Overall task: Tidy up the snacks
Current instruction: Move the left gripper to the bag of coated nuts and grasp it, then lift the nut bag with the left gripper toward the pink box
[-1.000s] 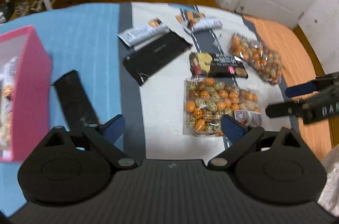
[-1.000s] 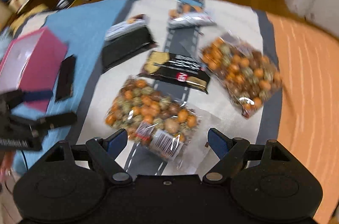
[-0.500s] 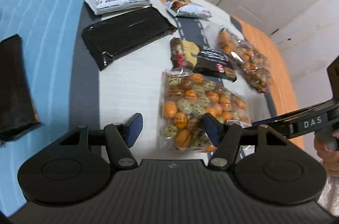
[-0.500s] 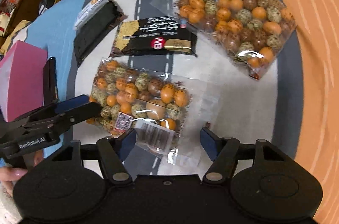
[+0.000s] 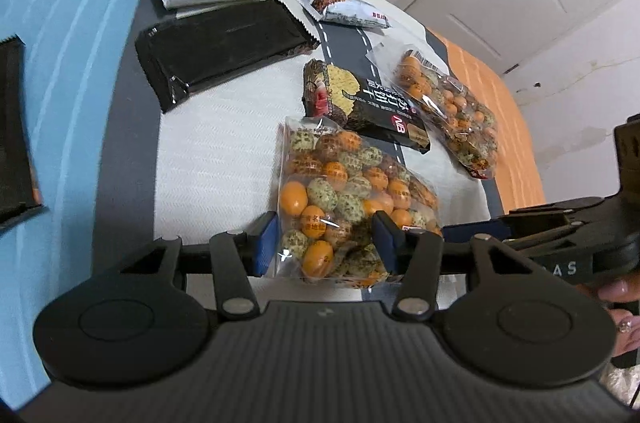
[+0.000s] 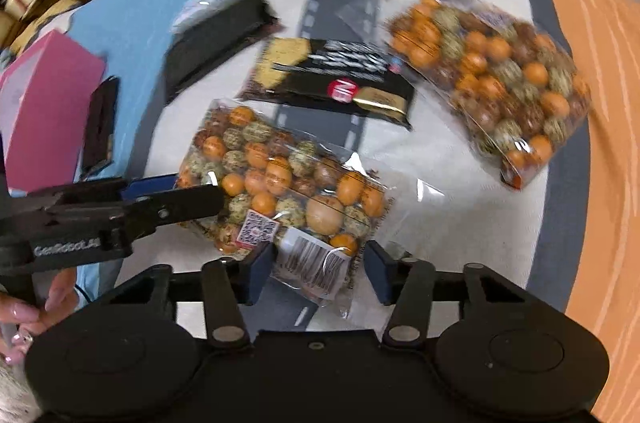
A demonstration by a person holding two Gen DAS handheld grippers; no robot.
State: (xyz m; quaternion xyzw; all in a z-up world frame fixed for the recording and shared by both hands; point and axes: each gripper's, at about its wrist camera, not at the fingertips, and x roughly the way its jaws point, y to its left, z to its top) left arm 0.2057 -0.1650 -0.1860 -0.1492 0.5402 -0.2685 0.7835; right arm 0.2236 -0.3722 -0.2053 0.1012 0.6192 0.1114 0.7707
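Patterned bedspread [image 5: 224, 151] carries the snack spread. Near candy bag [image 5: 344, 191] lies centre-near, below the black cracker pack [image 5: 372, 103]. Left gripper [image 5: 326, 243] jaws just closed, clamping the bag's near-left end; right gripper [image 6: 318, 269] jaws just closed, pinching its barcode end.

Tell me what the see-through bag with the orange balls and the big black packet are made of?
The near candy bag looks like thin clear plastic film: you see every ball inside, and it crinkles and glints. The big black packet seems glossy plastic or foil wrap, with shiny reflections and a zigzag-cut end; which one I can't tell.
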